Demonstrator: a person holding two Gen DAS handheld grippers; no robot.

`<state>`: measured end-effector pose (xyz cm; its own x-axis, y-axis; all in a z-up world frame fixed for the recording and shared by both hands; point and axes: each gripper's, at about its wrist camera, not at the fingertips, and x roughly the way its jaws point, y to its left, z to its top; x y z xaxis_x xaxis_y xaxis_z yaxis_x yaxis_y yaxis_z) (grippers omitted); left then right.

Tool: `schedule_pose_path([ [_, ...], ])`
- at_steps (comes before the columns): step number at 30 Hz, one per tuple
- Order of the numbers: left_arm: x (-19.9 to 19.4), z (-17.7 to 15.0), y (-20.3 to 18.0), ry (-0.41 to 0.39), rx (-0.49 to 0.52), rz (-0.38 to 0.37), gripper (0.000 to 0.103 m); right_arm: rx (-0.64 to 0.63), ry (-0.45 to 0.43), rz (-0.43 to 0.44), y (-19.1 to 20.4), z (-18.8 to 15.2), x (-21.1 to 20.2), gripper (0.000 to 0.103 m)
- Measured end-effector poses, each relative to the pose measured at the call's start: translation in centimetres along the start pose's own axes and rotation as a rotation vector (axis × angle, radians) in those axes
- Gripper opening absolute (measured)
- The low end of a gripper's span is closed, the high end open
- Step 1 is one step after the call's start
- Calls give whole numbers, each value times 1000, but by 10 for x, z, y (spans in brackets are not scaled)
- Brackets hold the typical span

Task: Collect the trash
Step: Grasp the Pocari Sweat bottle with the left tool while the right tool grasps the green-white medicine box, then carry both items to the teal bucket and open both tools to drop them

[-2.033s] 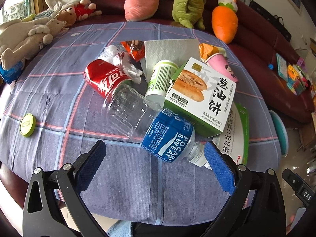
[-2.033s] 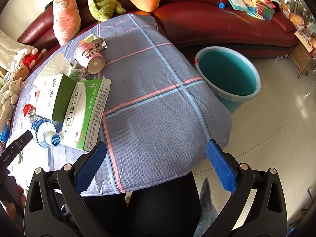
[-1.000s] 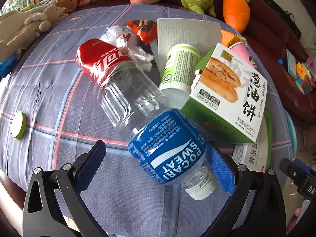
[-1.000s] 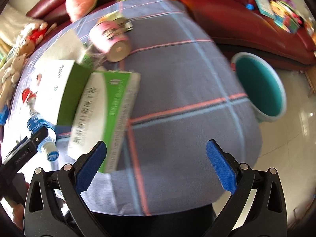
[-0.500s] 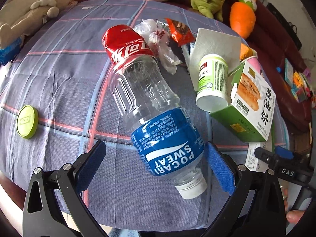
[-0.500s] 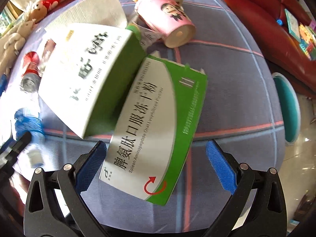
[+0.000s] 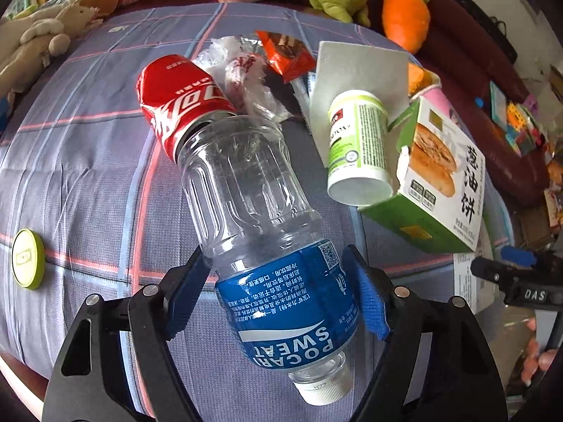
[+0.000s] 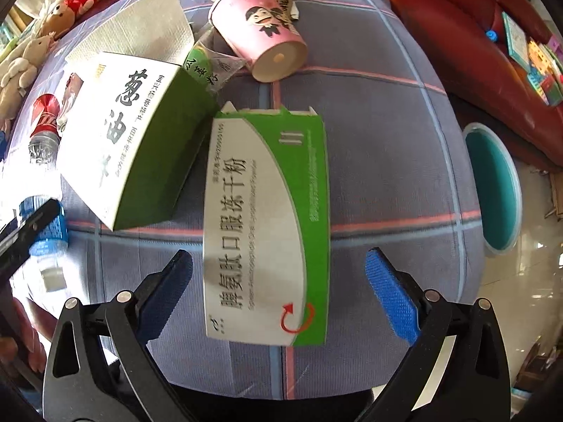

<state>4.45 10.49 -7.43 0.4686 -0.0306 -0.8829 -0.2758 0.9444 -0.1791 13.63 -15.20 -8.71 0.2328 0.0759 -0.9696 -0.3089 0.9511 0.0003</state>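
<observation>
**Bottle pinched, flat carton lined up**

Behind the plaid purple tablecloth (image 7: 88,161) runs a dark red sofa lined with plush toys. From my left wrist view, my left gripper (image 7: 278,292) has its blue pads pressed against the blue label of the empty plastic bottle (image 7: 260,232), cap end nearest me, its base touching the red cola can (image 7: 183,105) farther off. Right of it lie a white-and-green canister (image 7: 355,147) and the scallion pancake box (image 7: 440,179). To lift cleanly I judge I should hold this squeeze firm and raise the bottle straight, so its base doesn't drag the can along.

From my right wrist view, my right gripper (image 8: 279,288) is spread wide, straddling the near end of the flattened green-and-white carton (image 8: 267,218) without touching it. A pink paper cup (image 8: 264,42) lies on its side at the far edge. Only this view shows the teal bucket (image 8: 499,190) on the floor to the right, likely where the trash goes; the can's full body shows only from the left.
</observation>
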Motion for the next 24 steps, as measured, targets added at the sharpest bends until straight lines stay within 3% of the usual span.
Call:
schedule_pose_path([
  [3,0,-1,1,1,9,25,80,-14,8,-2,4,3,5,95],
  [6,4,-2,7,21,-9,65,90,-1,11,-1,-2,14,13,95],
  [7,6,-2,9,32,-20,62,90,2,14,12,-4,13,15,90],
  [8,7,-5,13,41,-28,58,90,-2,9,29,-6,14,17,71],
  [10,10,-9,18,57,-40,59,90,2,-2,67,-6,16,23,71],
  [11,10,-9,18,41,-37,64,90,2,-15,82,-8,14,22,70],
  [13,7,-9,13,20,-17,65,67,23,-30,125,-14,11,20,70],
  [19,-6,-8,7,-7,13,55,66,93,-98,212,-42,1,1,70],
  [24,-42,-11,-13,-72,44,27,66,141,-139,259,-76,-1,-10,70],
])
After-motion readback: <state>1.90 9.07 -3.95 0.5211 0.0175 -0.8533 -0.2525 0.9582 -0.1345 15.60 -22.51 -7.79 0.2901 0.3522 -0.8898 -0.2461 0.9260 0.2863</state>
